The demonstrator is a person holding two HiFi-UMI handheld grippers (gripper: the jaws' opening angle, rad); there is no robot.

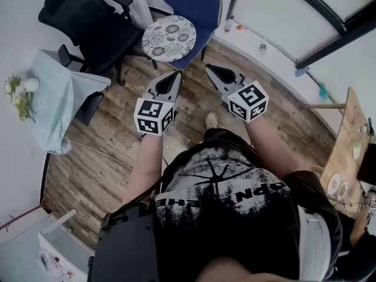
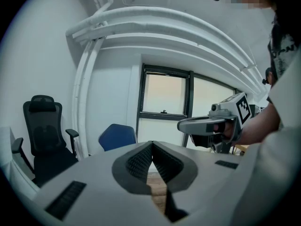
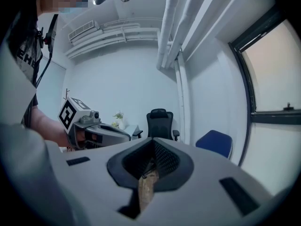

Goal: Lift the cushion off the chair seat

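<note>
**Approach in hand: grippers clenched and empty, cushion untouched**

Nearest the camera, the person [image 1: 235, 198] holds both tools out in front, side by side over the wood floor [image 1: 106, 157]. The left gripper [image 1: 175, 75] has its jaws pressed together at the tips with nothing between them; its own view shows only floor through the slit below the tips. The right gripper [image 1: 209, 68] is clenched and empty in the same way. Both point roughly level towards the blue chair [image 1: 200, 2] and are apart from it.

Beyond the tips, the round patterned cushion [image 1: 169, 38] lies flat on the seat, at its front edge, with bare blue seat showing behind it. Nothing touches it. Neither gripper view shows the cushion, only the chair's back.

Further left stand a black office chair [image 1: 88, 16] and a cloth-covered table [image 1: 56, 98] with flowers [image 1: 17, 96] at its left edge.

By my reading this is the reach, before any grasp. The next move calls for opening the jaws, bringing each tool to the near rim of the cushion, one at either side, closing on the rim, then raising both evenly so the soft disc does not sag or slip.
</note>
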